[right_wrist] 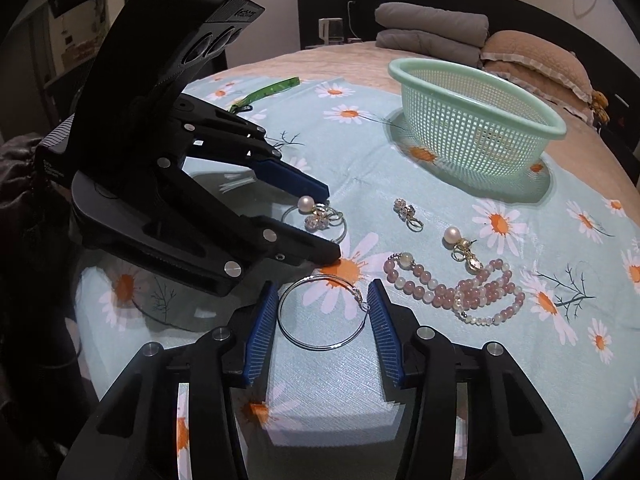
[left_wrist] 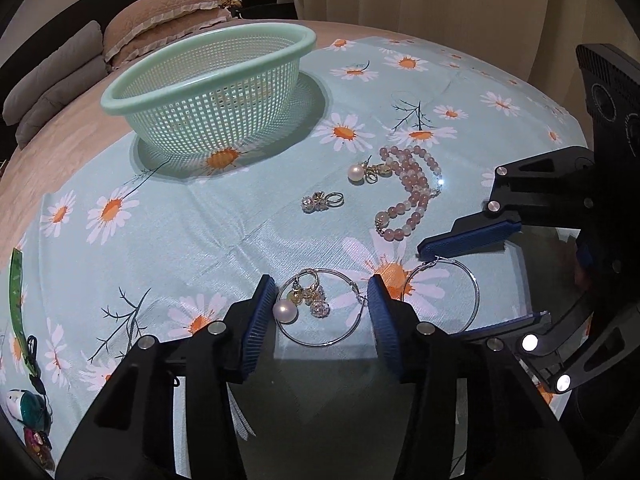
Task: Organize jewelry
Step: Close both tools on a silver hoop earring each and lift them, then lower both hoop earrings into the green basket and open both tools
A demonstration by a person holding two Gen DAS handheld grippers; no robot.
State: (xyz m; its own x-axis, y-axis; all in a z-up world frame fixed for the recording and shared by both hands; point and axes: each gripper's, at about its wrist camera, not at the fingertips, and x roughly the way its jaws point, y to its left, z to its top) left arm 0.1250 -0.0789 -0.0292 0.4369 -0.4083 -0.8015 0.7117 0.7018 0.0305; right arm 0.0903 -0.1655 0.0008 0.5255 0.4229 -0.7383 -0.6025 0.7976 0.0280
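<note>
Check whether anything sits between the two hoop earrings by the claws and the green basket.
From the left hoop, a crystal earring lies roughly on the way to the mesh basket. From the right hoop, that earring and a pearl earring lie near the line. All lie flat, so lifting clears them.

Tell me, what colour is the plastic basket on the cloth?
The basket is pale mint green with a lattice wall; the right wrist view shows it best.

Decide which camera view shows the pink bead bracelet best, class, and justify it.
The right wrist view: the pink bead bracelet lies in full view, unobstructed, near the picture's middle. In the left wrist view the same bracelet lies farther off and looks smaller, though every loop still shows.
</note>
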